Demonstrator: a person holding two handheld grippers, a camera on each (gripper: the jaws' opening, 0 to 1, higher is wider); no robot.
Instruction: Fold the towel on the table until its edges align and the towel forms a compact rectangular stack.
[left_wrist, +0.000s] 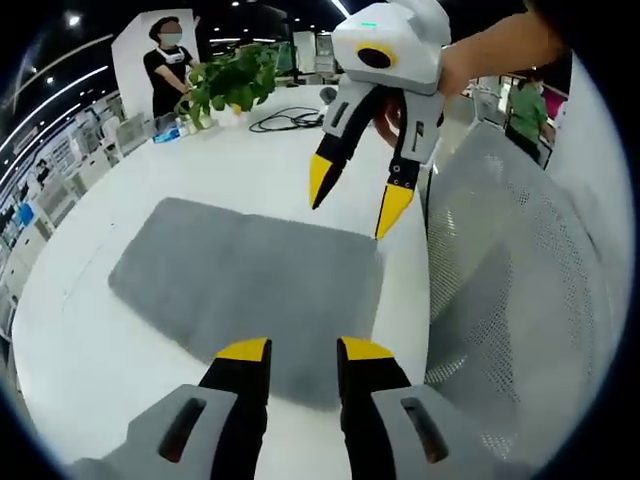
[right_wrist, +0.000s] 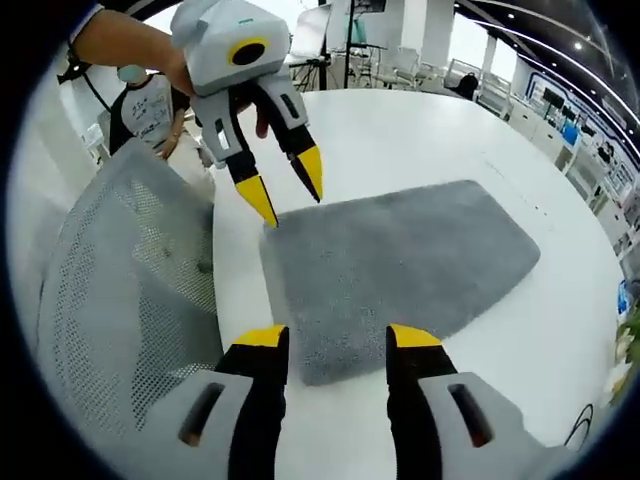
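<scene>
Two grippers hover over one grey towel (left_wrist: 250, 285) that lies flat and unfolded on a smooth white table (left_wrist: 70, 340). The towel is a soft, fuzzy rectangle with rounded corners, its nap matte against the glossy tabletop.

In the left gripper view, the left gripper (left_wrist: 303, 350) rises from the bottom edge — black jaws with yellow tips, set apart with a clear gap between them, holding nothing. Its tips sit over the towel's near edge. The right gripper (left_wrist: 352, 203) comes in from the upper right, white-bodied, held by a bare hand (left_wrist: 458, 70); its yellow tips are spread and hang just above the towel's far right corner, whether touching cannot be told.

In the right gripper view, the towel (right_wrist: 400, 265) stretches away toward the right, and the right gripper (right_wrist: 339, 338) has its jaws parted and empty over the near corner. The left gripper (right_wrist: 285, 190) points down at the towel's far left corner, jaws open.

Beside the table stands a chair with a grey mesh back (left_wrist: 510, 270) — perforated, curved. A leafy green plant (left_wrist: 232, 82) and a black cable (left_wrist: 285, 121) rest at the table's far end.
</scene>
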